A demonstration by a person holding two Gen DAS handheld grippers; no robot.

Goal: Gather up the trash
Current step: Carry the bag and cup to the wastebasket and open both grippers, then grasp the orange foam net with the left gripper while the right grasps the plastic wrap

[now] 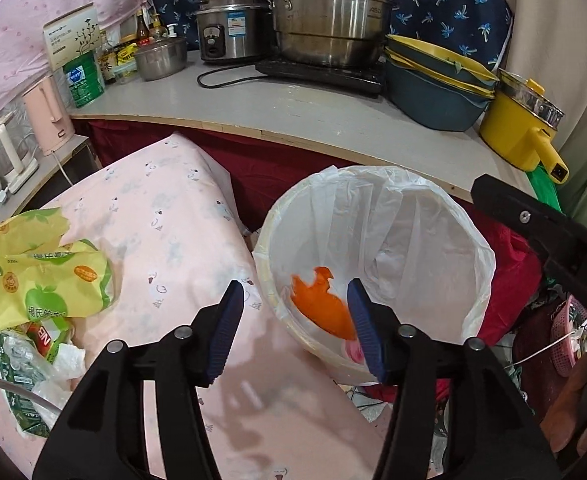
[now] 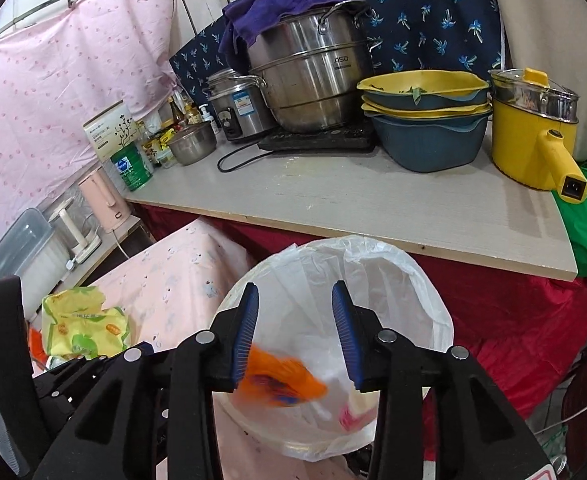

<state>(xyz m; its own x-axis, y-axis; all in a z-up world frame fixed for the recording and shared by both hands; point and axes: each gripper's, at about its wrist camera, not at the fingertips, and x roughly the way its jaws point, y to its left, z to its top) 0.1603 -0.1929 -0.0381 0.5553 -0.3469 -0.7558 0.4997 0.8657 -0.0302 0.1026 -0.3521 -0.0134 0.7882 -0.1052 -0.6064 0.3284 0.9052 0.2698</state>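
A round bin with a white plastic liner [image 1: 413, 208] stands beside a low surface under a pink cloth [image 1: 165, 216]. An orange wrapper [image 1: 321, 308] lies inside the bin; in the right wrist view it [image 2: 285, 380] is blurred, below my right gripper [image 2: 295, 336], which is open and empty above the bin [image 2: 393, 280]. My left gripper [image 1: 293, 328] is open and empty over the bin's near rim. A yellow-green snack bag [image 1: 49, 276] and other crumpled wrappers [image 1: 25, 364] lie on the pink cloth at the left; the bag also shows in the right wrist view [image 2: 85, 328].
A counter [image 1: 313, 112] behind the bin carries steel pots [image 1: 333, 12], a rice cooker [image 1: 229, 28], stacked blue-yellow basins [image 1: 433, 84] and a yellow electric pot [image 1: 521, 120]. A pink kettle [image 1: 49, 116] stands at the left. Red cloth [image 2: 513, 320] hangs under the counter.
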